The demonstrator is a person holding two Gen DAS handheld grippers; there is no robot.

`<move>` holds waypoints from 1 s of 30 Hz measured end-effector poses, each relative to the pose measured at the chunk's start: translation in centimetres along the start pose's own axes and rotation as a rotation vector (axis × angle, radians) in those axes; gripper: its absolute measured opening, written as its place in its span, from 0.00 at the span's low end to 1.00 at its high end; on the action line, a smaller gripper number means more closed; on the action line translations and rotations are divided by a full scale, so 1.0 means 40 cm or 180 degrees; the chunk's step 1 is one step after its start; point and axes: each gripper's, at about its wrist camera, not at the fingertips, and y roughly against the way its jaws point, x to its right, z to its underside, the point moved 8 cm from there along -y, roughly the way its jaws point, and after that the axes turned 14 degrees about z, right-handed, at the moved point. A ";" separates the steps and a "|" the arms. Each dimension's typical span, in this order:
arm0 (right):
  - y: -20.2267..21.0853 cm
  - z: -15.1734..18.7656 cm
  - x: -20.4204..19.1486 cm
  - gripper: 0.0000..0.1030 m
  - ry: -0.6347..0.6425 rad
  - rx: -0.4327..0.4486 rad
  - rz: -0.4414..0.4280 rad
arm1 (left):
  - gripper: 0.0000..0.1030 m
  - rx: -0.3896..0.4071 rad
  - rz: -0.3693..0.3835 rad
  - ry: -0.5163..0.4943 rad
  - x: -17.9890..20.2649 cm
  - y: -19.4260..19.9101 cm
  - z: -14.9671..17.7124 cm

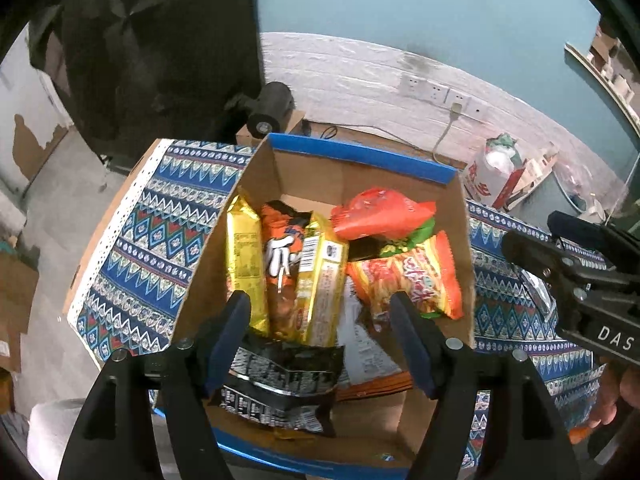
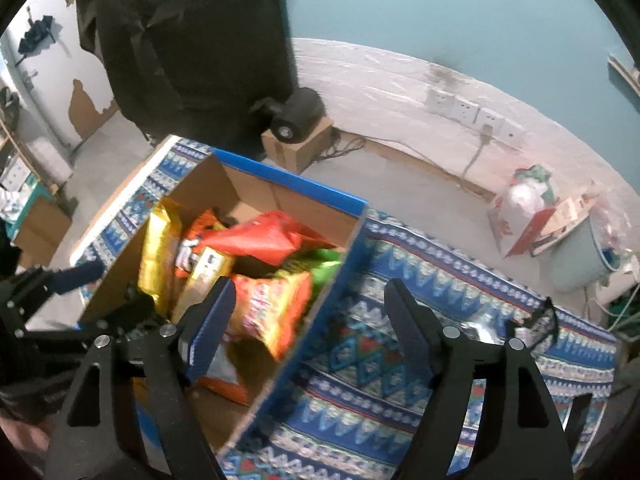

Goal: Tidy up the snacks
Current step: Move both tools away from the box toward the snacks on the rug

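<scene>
A cardboard box with a blue rim stands on the patterned tablecloth and holds several snack packets. My left gripper is open above the box's near end, over a black packet that lies loose below the fingers. Gold packets, an orange packet, a red bag and an orange noodle packet stand in the box. My right gripper is open and empty, straddling the box's right wall. It also shows in the left wrist view at the right. A crumpled clear wrapper lies on the cloth.
The tablecloth covers the table to the right of the box. A black lamp-like device sits on a small carton behind the table. A white bag and a bin stand by the wall with sockets.
</scene>
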 end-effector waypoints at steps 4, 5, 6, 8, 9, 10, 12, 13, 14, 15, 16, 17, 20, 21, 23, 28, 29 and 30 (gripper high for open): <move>0.005 0.024 0.050 0.77 -0.0022 -0.0020 0.0077 | 0.71 -0.0031 0.0007 -0.0097 0.040 -0.007 0.001; 0.006 0.030 0.061 0.77 -0.0031 -0.0035 0.0094 | 0.73 -0.0039 0.0004 -0.0118 0.051 -0.009 0.001; 0.008 0.037 0.077 0.77 -0.0053 -0.0049 0.0114 | 0.74 -0.0045 0.0006 -0.0136 0.061 -0.010 0.001; 0.014 0.048 0.100 0.78 -0.0088 -0.0055 0.0139 | 0.76 -0.0031 0.0004 -0.0200 0.086 -0.012 -0.002; 0.017 0.054 0.114 0.78 -0.0107 -0.0060 0.0152 | 0.76 -0.0029 -0.0005 -0.0233 0.096 -0.014 -0.003; 0.019 0.056 0.123 0.79 -0.0115 -0.0058 0.0159 | 0.76 -0.0038 -0.0009 -0.0272 0.108 -0.017 -0.003; 0.026 0.066 0.148 0.79 -0.0130 -0.0048 0.0197 | 0.76 -0.0063 -0.0007 -0.0340 0.134 -0.025 -0.002; 0.028 0.072 0.159 0.79 -0.0135 -0.0046 0.0215 | 0.76 -0.0078 -0.0007 -0.0360 0.144 -0.029 0.000; 0.029 0.077 0.169 0.79 -0.0138 -0.0045 0.0228 | 0.76 -0.0091 0.0000 -0.0382 0.155 -0.032 0.001; 0.031 0.085 0.184 0.79 -0.0142 -0.0048 0.0252 | 0.76 -0.0097 0.0009 -0.0414 0.169 -0.036 0.002; 0.032 0.091 0.194 0.79 -0.0146 -0.0052 0.0269 | 0.76 -0.0093 0.0005 -0.0446 0.181 -0.039 0.002; 0.033 0.099 0.206 0.79 -0.0153 -0.0056 0.0284 | 0.76 -0.0098 -0.0008 -0.0479 0.192 -0.043 0.002; 0.034 0.121 0.240 0.79 -0.0180 -0.0079 0.0325 | 0.76 -0.0138 -0.0015 -0.0574 0.232 -0.057 0.001; 0.035 0.127 0.251 0.79 -0.0190 -0.0084 0.0338 | 0.76 -0.0145 -0.0029 -0.0610 0.247 -0.062 0.001; 0.036 0.141 0.277 0.79 -0.0220 -0.0100 0.0372 | 0.76 -0.0168 -0.0024 -0.0661 0.272 -0.072 0.002; 0.036 0.178 0.353 0.79 -0.0344 -0.0132 0.0436 | 0.79 -0.0195 -0.0039 -0.0848 0.336 -0.105 0.008; 0.036 0.184 0.368 0.79 -0.0372 -0.0139 0.0450 | 0.79 -0.0214 -0.0043 -0.0868 0.344 -0.114 0.009; 0.035 0.193 0.389 0.79 -0.0411 -0.0150 0.0469 | 0.79 -0.0243 -0.0048 -0.0891 0.355 -0.126 0.011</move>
